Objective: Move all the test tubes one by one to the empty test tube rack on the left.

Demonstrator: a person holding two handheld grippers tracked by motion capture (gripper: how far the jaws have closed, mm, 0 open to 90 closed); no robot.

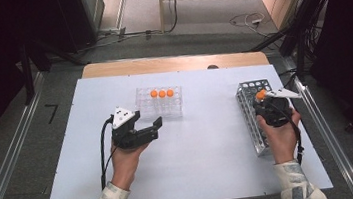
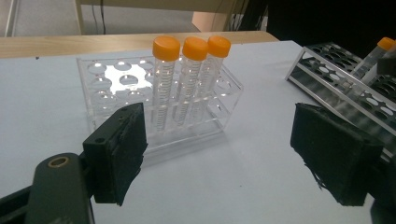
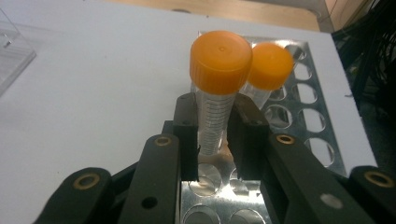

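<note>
Three orange-capped tubes [image 2: 187, 84] stand upright in the clear rack [image 2: 140, 100] on the worktop [image 1: 194, 142]. The left tongs [image 2: 219, 158], spread wide, sit just before it. The right tongs [image 3: 212, 140] pinch a capped tube [image 3: 215, 93] above the metal rack [image 3: 299, 116], beside another tube [image 3: 268, 70].

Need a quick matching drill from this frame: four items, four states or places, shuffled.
Items:
1. left tool
2. right tool
3. clear rack
4. metal rack

States:
A. holds three orange-capped tubes
B. open, holding nothing
C. at the table's right edge
D. shut on an orange-capped tube

Pairs: 1-B, 2-D, 3-A, 4-C
</note>
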